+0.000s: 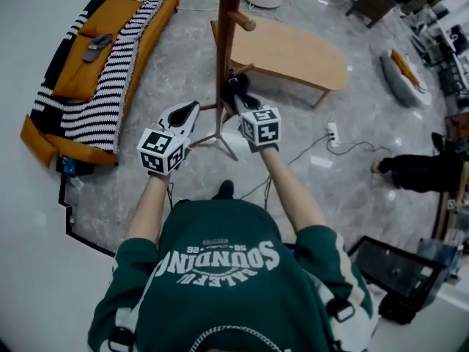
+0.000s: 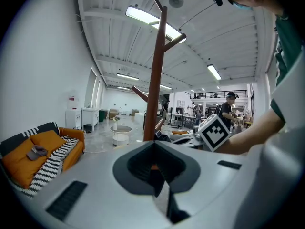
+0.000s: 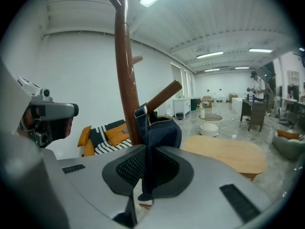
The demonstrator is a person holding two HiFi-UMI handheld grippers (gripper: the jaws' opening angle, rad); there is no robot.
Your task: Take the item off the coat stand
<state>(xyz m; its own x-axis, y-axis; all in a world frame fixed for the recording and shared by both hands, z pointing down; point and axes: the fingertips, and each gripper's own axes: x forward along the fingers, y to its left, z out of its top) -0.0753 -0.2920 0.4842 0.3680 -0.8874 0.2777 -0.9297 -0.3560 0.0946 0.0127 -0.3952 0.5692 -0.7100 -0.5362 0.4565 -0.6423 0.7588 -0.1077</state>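
Right gripper [image 3: 147, 173] clamped on the dark denim item [image 3: 162, 132] at the coat stand [image 3: 125, 80].
The item hangs against the stand's pole, at the base of an upward-slanting peg [image 3: 164, 94]. The jaws are nearly together, pinching a fold of its fabric (a strap buckle shows at its top edge). Left gripper [image 2: 155, 171] is just left of the pole, jaws closed together with nothing between them.

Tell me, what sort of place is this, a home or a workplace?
Probably a big open workshop or lab dressed as a living room: an orange sofa, a wooden coat stand and an oval table sit under a high panelled ceiling with strip lights.
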